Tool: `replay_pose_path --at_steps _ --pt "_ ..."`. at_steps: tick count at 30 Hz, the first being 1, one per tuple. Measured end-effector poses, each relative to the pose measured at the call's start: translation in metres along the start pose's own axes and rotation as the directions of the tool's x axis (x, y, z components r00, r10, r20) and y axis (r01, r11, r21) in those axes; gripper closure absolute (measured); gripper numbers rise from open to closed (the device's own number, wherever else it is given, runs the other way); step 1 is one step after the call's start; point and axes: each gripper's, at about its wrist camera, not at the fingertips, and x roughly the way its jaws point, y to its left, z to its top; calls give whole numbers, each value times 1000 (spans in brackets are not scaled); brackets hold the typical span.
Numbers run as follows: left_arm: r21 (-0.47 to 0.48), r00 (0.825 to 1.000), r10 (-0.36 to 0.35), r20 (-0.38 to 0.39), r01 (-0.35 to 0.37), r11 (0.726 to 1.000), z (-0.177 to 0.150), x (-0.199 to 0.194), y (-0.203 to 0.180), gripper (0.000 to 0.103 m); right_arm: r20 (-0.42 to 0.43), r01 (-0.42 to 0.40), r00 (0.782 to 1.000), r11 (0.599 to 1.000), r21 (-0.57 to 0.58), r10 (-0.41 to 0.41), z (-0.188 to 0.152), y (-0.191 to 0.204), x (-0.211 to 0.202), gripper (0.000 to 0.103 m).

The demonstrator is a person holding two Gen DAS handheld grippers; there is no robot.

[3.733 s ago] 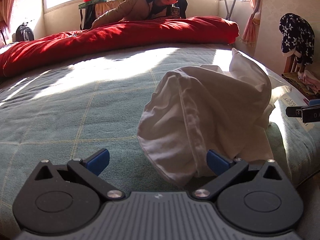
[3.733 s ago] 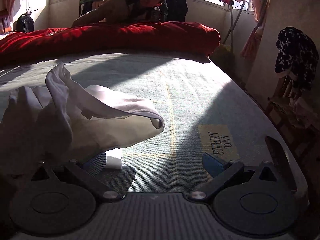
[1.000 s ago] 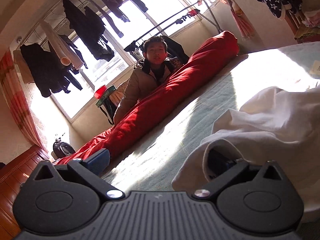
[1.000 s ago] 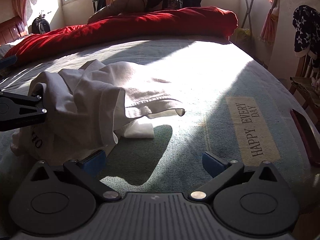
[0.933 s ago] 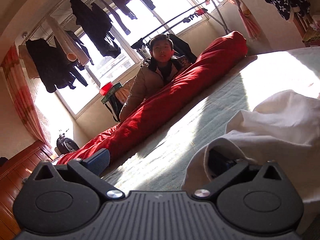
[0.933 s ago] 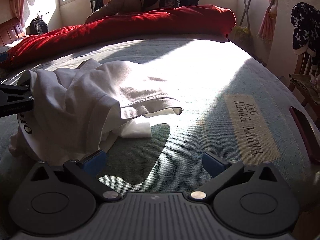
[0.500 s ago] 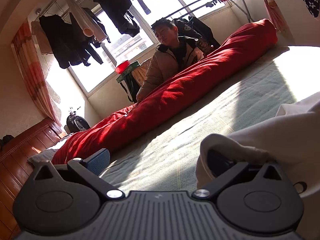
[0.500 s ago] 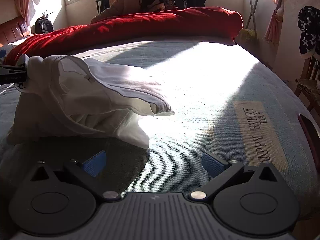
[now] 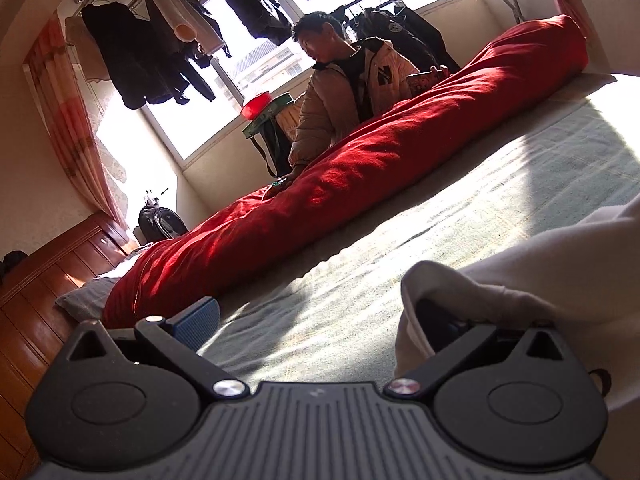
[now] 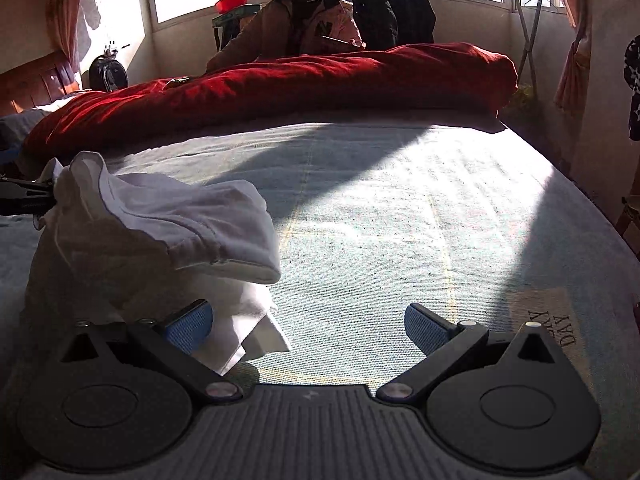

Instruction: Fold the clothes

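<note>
the bed (image 10: 400,216) fills both views, its pale green cover lit in broad bands of sun, with a printed label (image 10: 548,320) near the right edge in the right wrist view. along the far side lies a long red duvet roll (image 9: 360,184), and behind it a person in a tan jacket (image 9: 344,92) leans on it, head turned aside. dark clothes hang on a rail (image 9: 168,48) over the window, and a wooden headboard (image 9: 44,280) shows at the left.

now the white garment (image 10: 152,232): it sits bunched on the left part of the bed in the right wrist view, one thick fold jutting out above the cover, a lower corner trailing down onto it. its far left end is draped over the tip of the left claw (image 10: 24,200), which comes in from the left edge.

left claw (image 9: 320,320) up close: wide apart, blue left pad (image 9: 196,322) bare, and the right finger hidden under a hood of white cloth. nothing is pinched between them.

right claw (image 10: 308,324): also spread wide, both blue pads in view, the left pad (image 10: 188,326) right against the hanging cloth, the right one over bare cover.
</note>
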Motion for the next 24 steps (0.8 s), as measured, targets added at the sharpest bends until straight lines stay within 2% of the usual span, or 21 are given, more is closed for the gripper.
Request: replay_pose_path --at_steps 7,10,15,20,24 --pt "-8 991 -93 -96 93 996 15 70 -4 0 10 -52 999 998 -26 52 25 3 29 0" --pt "7 984 -105 -144 107 994 13 97 -14 0 20 -58 998 998 -28 58 44 2 48 0" --pt "-26 973 -90 -211 86 996 4 131 -15 0 30 -2 1000 999 -42 4 71 2 77 0" --pt "-60 964 -16 -265 1 998 1 153 -2 0 46 -40 998 999 -37 42 68 8 70 0" --pt "-146 940 -77 -333 29 989 -2 153 11 0 28 -59 998 997 -53 61 52 14 54 0"
